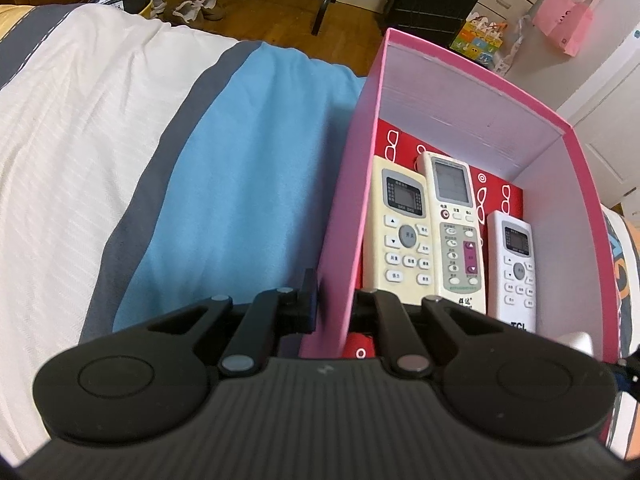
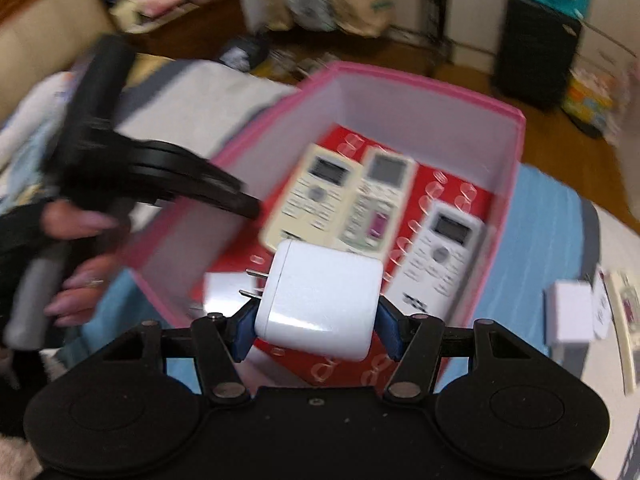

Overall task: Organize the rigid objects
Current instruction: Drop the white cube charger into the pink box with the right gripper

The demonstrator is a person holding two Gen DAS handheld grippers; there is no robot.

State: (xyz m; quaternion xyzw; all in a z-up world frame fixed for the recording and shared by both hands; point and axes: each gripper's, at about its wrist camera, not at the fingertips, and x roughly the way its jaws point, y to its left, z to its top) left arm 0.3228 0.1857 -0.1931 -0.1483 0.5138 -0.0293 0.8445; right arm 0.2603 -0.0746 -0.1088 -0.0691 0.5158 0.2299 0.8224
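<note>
A pink box (image 1: 352,184) with a red patterned floor stands on the bed; it also shows in the right wrist view (image 2: 504,208). Three remotes lie inside: a cream one (image 1: 400,232), a taller cream one (image 1: 454,232) and a white TCL one (image 1: 516,264). My left gripper (image 1: 334,300) is shut on the box's left wall. My right gripper (image 2: 316,328) is shut on a white plug charger (image 2: 320,304) with two prongs pointing left, held above the box's near end. The left gripper (image 2: 248,204) shows there on the box wall.
The bed has a blue cloth (image 1: 240,184) and a white and grey cover (image 1: 80,128). A small white box (image 2: 568,312) and flat items lie on the bed at the right. Beyond are wooden floor, a black cabinet (image 1: 436,0) and a pink bag (image 1: 564,20).
</note>
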